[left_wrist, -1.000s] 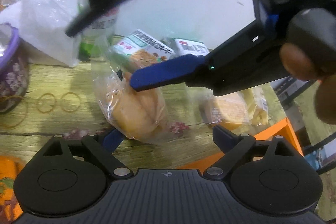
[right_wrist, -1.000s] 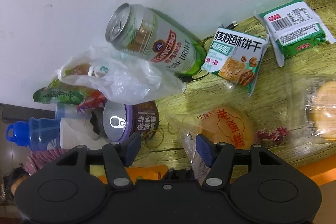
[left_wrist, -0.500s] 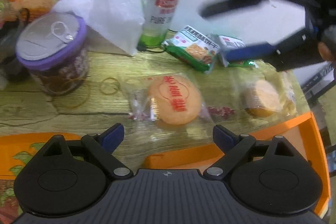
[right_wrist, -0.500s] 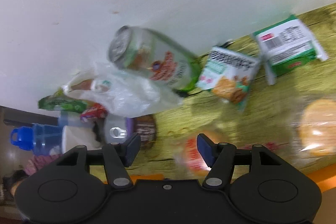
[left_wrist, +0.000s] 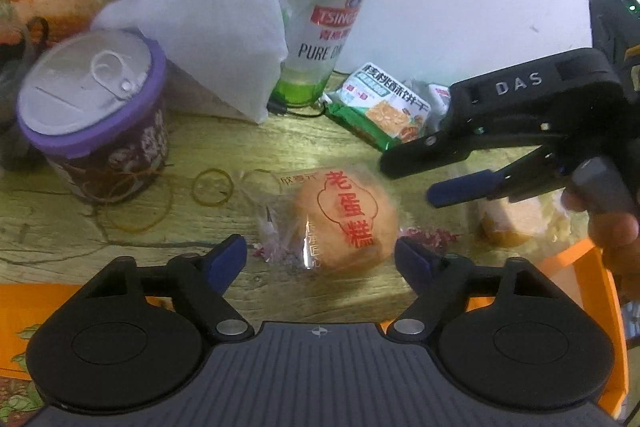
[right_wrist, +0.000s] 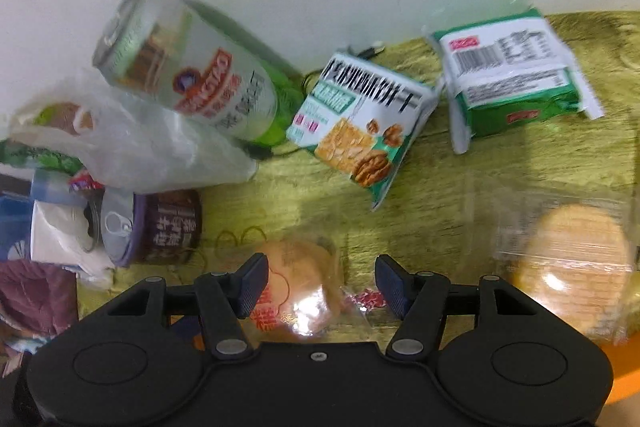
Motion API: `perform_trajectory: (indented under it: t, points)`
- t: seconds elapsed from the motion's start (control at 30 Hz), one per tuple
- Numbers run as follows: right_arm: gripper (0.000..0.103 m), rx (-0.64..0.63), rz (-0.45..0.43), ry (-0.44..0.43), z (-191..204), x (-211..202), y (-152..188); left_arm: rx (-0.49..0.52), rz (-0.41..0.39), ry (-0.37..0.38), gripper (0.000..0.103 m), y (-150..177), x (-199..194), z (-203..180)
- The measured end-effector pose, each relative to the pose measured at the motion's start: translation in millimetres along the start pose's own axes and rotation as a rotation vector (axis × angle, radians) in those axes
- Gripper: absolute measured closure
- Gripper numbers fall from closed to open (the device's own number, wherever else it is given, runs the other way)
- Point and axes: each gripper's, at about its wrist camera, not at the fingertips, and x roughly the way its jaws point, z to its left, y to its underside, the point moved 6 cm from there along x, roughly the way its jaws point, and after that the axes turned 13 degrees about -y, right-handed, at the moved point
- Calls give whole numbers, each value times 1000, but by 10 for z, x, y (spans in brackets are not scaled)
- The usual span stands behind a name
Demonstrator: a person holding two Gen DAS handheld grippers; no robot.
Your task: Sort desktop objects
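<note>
Left wrist: left tool [left_wrist: 318, 255] spread, just closing around round glossy-wrapped cake [left_wrist: 344, 223], untouched; right tool [right_wrist: 318, 281] spread.

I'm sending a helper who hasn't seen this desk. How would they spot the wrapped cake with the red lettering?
Start at the tall green beer can standing against the white wall, then come straight toward the desk's near edge. There lies a round golden cake in clear wrap. Unlike the plain wrapped cake to its right, it bears large red characters.

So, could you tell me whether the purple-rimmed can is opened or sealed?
Sealed: the purple-rimmed can stands upright with its pull-tab lid intact.
</note>
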Motion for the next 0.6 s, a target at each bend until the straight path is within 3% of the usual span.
perform_trajectory:
  t: [0.1, 0.4, 0.5, 0.6]
  points:
    - [44, -42, 30, 27, -2, 69, 44, 22, 5, 11, 28, 27, 40, -61]
    - [44, -134, 30, 98, -15, -22, 24, 63, -2, 38, 27, 52, 57, -241]
    - [44, -229, 40, 100, 172, -54, 40, 59, -14, 16, 27, 50, 2, -190]
    - [44, -365, 47, 156, 388, -10, 68, 76, -30, -5, 26, 51, -50, -136]
